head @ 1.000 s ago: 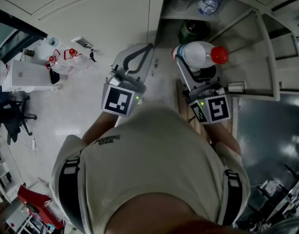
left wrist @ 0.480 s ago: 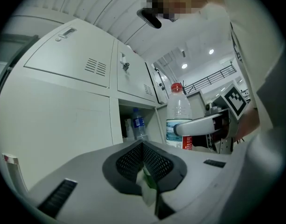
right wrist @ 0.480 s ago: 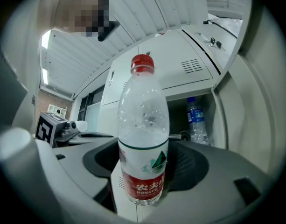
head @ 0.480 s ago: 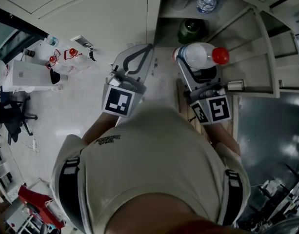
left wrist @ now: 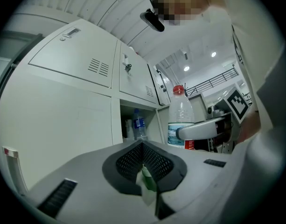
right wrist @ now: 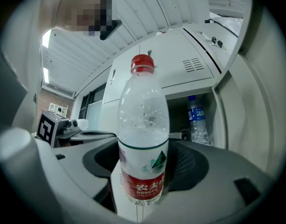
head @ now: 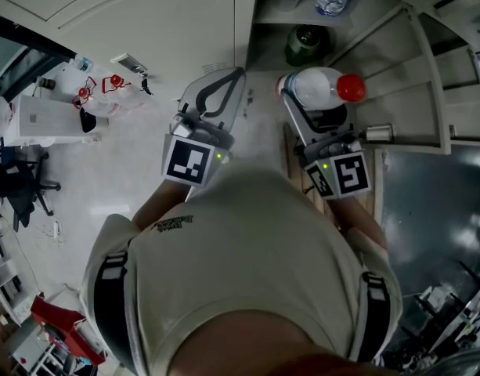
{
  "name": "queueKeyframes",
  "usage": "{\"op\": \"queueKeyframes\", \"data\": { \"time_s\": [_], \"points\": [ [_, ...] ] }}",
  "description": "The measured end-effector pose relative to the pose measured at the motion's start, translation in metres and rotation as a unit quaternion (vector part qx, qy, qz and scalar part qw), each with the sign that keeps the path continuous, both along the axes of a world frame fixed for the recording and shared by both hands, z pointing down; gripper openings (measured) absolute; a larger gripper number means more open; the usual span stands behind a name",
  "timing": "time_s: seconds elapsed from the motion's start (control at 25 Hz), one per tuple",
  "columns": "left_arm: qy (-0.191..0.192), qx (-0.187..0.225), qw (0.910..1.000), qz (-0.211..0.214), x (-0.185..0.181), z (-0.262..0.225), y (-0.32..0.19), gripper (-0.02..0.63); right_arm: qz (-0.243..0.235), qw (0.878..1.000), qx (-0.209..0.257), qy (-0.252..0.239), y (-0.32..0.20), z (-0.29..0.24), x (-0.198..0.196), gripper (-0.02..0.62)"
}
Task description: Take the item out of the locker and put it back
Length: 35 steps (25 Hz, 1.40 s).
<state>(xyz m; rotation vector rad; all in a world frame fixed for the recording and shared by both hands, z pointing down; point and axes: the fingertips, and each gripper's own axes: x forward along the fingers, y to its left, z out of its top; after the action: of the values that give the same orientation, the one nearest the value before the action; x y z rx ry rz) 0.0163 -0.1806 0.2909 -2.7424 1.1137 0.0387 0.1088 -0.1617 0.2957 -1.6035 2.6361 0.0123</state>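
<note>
While right claw (right wrist: 143, 181) clamps upright clear bottle (right wrist: 143, 125), red cap, red-white label; left claw (left wrist: 147, 185) closed, empty.

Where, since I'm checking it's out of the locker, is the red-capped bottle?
In the head view the red-capped bottle stands upright, clamped in the right gripper, in front of the open locker that holds a blue-labelled bottle.

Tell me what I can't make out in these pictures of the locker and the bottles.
Green container, head view: seen from above in shadow; its label and body don't show.
Blue-labelled bottle, left gripper view: lower part sits behind the left gripper.
Right gripper, head view: one jaw is hidden under the red-capped bottle.
</note>
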Motion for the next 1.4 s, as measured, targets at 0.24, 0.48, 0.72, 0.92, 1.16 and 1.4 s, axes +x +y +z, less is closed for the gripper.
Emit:
{"op": "queueKeyframes", "data": {
  "time_s": [0.24,0.48,0.72,0.92,1.16,1.4],
  "points": [
    [-0.004,0.002,1.0,0.005,0.002,0.001,0.004,0.012,0.001,1.0,0.001,0.006,0.003,0.002,0.0,0.308],
    [-0.005,0.0,0.9999,0.01,0.002,0.002,0.009,0.012,-0.005,1.0,0.013,0.012,0.007,-0.001,-0.006,0.308],
    [-0.007,-0.005,1.0,0.004,-0.001,0.004,0.01,0.012,-0.004,1.0,0.006,0.014,0.011,0.002,-0.006,0.308],
    [-0.006,-0.011,0.9999,-0.008,-0.003,0.008,0.006,0.012,-0.005,1.0,0.005,0.017,0.009,0.005,-0.006,0.308],
    [-0.013,-0.011,0.9997,-0.02,-0.005,0.007,-0.004,0.012,-0.003,1.0,0.004,0.015,-0.001,0.0,-0.003,0.308],
    [-0.012,-0.007,0.9997,-0.018,0.0,0.002,-0.014,0.012,-0.009,1.0,0.02,0.022,-0.02,-0.011,-0.007,0.308]
  ]
}}
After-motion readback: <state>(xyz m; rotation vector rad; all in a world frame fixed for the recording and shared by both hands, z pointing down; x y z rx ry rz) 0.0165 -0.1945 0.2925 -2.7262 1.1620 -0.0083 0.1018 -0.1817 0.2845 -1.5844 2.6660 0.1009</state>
